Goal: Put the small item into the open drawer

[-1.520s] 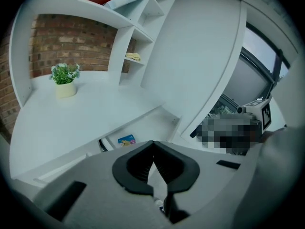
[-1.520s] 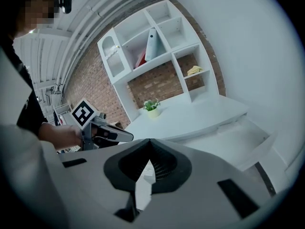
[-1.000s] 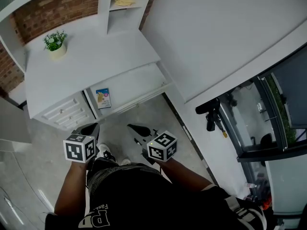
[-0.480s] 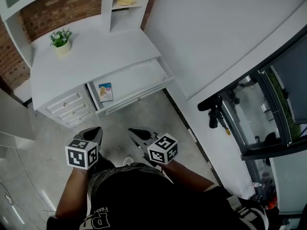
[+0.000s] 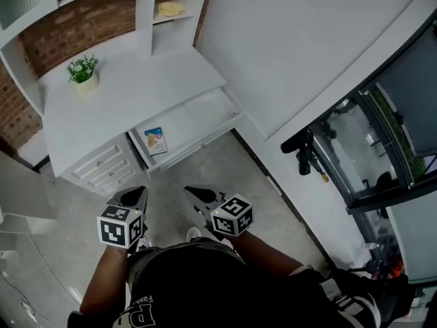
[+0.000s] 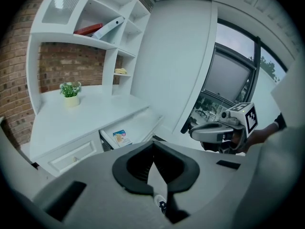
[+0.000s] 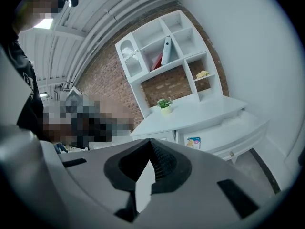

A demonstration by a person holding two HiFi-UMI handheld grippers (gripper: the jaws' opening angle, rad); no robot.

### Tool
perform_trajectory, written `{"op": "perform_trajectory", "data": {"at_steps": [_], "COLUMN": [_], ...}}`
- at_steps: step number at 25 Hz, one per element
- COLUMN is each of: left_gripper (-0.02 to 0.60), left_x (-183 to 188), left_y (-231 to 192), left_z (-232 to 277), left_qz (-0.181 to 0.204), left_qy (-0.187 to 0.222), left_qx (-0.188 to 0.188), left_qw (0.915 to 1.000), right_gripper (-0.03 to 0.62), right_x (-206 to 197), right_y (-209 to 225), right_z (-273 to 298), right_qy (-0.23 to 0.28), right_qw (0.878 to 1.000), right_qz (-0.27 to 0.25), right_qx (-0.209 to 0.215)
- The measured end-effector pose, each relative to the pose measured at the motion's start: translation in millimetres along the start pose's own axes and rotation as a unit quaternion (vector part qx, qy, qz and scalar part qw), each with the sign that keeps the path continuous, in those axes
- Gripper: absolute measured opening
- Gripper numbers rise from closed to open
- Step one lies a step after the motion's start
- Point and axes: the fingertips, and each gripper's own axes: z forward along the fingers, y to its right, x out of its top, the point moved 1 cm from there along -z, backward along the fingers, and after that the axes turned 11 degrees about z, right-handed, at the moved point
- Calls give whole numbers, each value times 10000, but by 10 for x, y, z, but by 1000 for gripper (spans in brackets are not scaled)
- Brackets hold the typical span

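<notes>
A small printed packet (image 5: 156,141) lies flat at the left end of the open white drawer (image 5: 205,118) under the desk top. It also shows in the left gripper view as the packet (image 6: 121,137) and in the right gripper view as the packet (image 7: 193,142). Both grippers hang in front of the person's body, well short of the desk. My left gripper (image 5: 133,195) is shut and holds nothing, its tips (image 6: 153,146) meeting. Beside it my right gripper (image 5: 194,195) is also shut with nothing between its fingers, the same in its own view (image 7: 151,146).
A potted plant (image 5: 84,74) stands on the desk top (image 5: 136,80). Closed small drawers (image 5: 102,166) sit left of the open one. Shelves (image 5: 171,9) rise behind the desk, a white wall panel (image 5: 307,46) runs along the right, and grey floor (image 5: 225,169) lies between me and the desk.
Both grippers have slid slightly lower in the head view, farther from the desk, still shut and empty. The packet stays in the drawer.
</notes>
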Motion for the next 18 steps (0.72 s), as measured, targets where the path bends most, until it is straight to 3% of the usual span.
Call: {"op": "perform_trajectory", "data": {"at_steps": [10,18], "left_gripper": [17,17], "left_x": [-162,-169], "left_y": [-365,-607], "left_z": [-111,-234], "left_qz": [174,187], "left_qy": [-72,1], "left_qx": [-466,-531], "left_qw": [9987,9984], "right_gripper": [3,5], "right_x": [2,34], "right_y": [-247,-355], "right_z": [332,514], "right_qy": [191,189], "right_qw": [9986,9977], "right_qz": [133,157], "right_qx": [-469,-624]}}
